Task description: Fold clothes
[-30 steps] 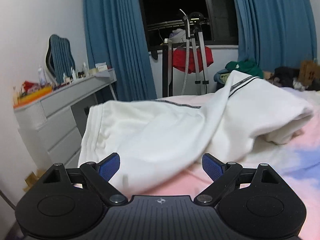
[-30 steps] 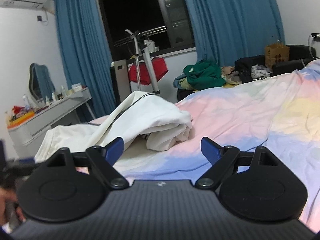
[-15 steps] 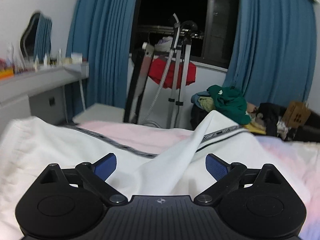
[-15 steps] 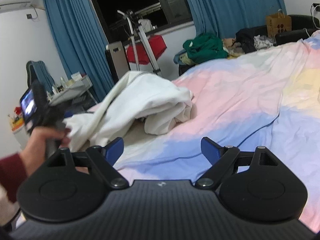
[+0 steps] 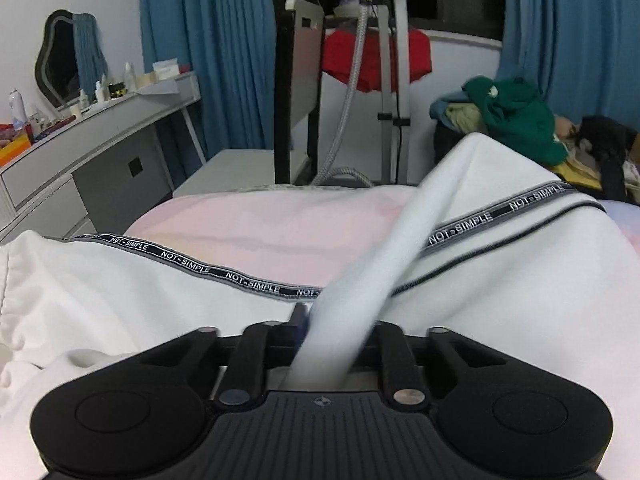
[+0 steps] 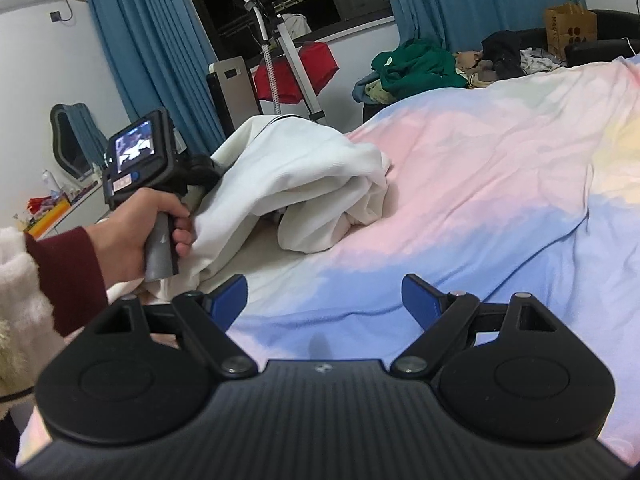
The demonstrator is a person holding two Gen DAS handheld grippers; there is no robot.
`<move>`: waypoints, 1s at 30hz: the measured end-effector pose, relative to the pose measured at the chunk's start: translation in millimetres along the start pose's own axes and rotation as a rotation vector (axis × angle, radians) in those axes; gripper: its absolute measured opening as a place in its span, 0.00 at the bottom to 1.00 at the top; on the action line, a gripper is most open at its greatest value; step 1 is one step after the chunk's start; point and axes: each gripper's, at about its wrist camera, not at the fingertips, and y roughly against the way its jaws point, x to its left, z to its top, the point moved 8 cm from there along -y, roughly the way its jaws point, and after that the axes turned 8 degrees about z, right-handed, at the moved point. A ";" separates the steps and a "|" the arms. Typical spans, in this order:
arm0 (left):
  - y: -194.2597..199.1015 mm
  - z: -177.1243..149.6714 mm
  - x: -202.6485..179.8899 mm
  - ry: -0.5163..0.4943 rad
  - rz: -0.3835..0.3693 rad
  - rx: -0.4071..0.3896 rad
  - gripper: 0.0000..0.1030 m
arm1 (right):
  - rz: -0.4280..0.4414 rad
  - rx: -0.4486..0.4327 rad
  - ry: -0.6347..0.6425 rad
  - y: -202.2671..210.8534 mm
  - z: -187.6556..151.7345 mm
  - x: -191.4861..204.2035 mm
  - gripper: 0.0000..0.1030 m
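The white garment (image 5: 500,280) lies crumpled on the bed (image 6: 480,184). The left gripper (image 5: 324,332) is closing and pinches a fold of it. The right gripper (image 6: 324,300) is spread wide over the bed, beside the garment, holding nothing.

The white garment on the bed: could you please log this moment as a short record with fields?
garment: white garment, crumpled on the bed, trim printed NOT-SIMPLE
left gripper: jaws closing, a fold of the garment between them
right gripper: open, empty, over the blue part of the bed
left hand: on the gripper handle, beside the garment
fold state: not yet folded
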 end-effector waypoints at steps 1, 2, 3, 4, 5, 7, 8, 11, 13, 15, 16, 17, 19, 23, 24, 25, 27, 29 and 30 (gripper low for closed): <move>7.5 0.5 2.1 -0.014 -0.010 -0.010 0.09 | 0.000 -0.003 -0.007 -0.5 0.7 -0.6 0.83; 15.1 1.1 4.1 -0.028 -0.020 -0.019 0.07 | 0.000 -0.006 -0.013 -0.7 1.1 -1.1 0.83; 22.7 1.6 6.2 -0.041 -0.031 -0.029 0.06 | 0.001 -0.008 -0.020 -0.5 1.9 -1.3 0.83; 35.7 1.9 11.5 -0.054 -0.037 -0.055 0.05 | 0.003 -0.013 -0.026 0.0 2.9 -1.2 0.83; 48.7 2.2 16.8 -0.066 -0.044 -0.081 0.05 | 0.002 -0.017 -0.027 1.1 3.4 -0.8 0.83; 81.0 3.4 30.2 -0.074 -0.077 -0.130 0.05 | -0.006 -0.025 -0.022 3.9 4.1 0.4 0.83; 98.0 1.3 35.6 -0.077 -0.092 -0.154 0.05 | -0.012 -0.031 -0.019 5.8 4.8 0.6 0.83; 159.6 -18.6 57.1 -0.052 -0.166 -0.203 0.05 | -0.022 -0.051 -0.008 11.5 8.3 2.5 0.83; 203.7 -36.8 69.4 -0.058 -0.213 -0.246 0.04 | -0.027 -0.064 0.000 15.3 10.8 4.6 0.83; 240.6 -64.9 77.3 -0.076 -0.256 -0.270 0.04 | -0.035 -0.072 0.009 18.8 12.0 6.8 0.83; 257.4 -81.3 81.7 -0.077 -0.280 -0.273 0.04 | -0.044 -0.072 0.015 20.2 11.4 7.9 0.83; 264.2 -101.1 84.7 -0.074 -0.302 -0.247 0.04 | -0.044 -0.073 0.015 21.9 11.2 9.3 0.83; 271.8 -138.4 90.1 -0.072 -0.327 -0.196 0.04 | -0.041 -0.076 0.011 25.7 10.9 12.2 0.83; 267.1 -202.3 94.5 -0.085 -0.329 -0.128 0.04 | -0.031 -0.090 0.013 36.4 9.5 18.7 0.83; 262.2 -216.0 94.0 -0.071 -0.332 -0.097 0.04 | -0.025 -0.097 0.016 40.2 8.5 20.7 0.83; 258.5 -222.5 94.0 -0.062 -0.332 -0.078 0.04 | -0.016 -0.099 0.016 43.4 6.7 22.4 0.83; 255.5 -230.1 94.2 -0.047 -0.329 -0.060 0.04 | 0.003 -0.099 0.008 49.2 2.1 25.5 0.83; 256.9 -229.5 95.2 -0.040 -0.326 -0.060 0.05 | 0.033 -0.093 -0.014 54.2 -4.3 28.0 0.83; 257.7 -229.3 97.3 -0.031 -0.330 -0.059 0.05 | 0.049 -0.092 -0.026 56.5 -6.6 29.3 0.83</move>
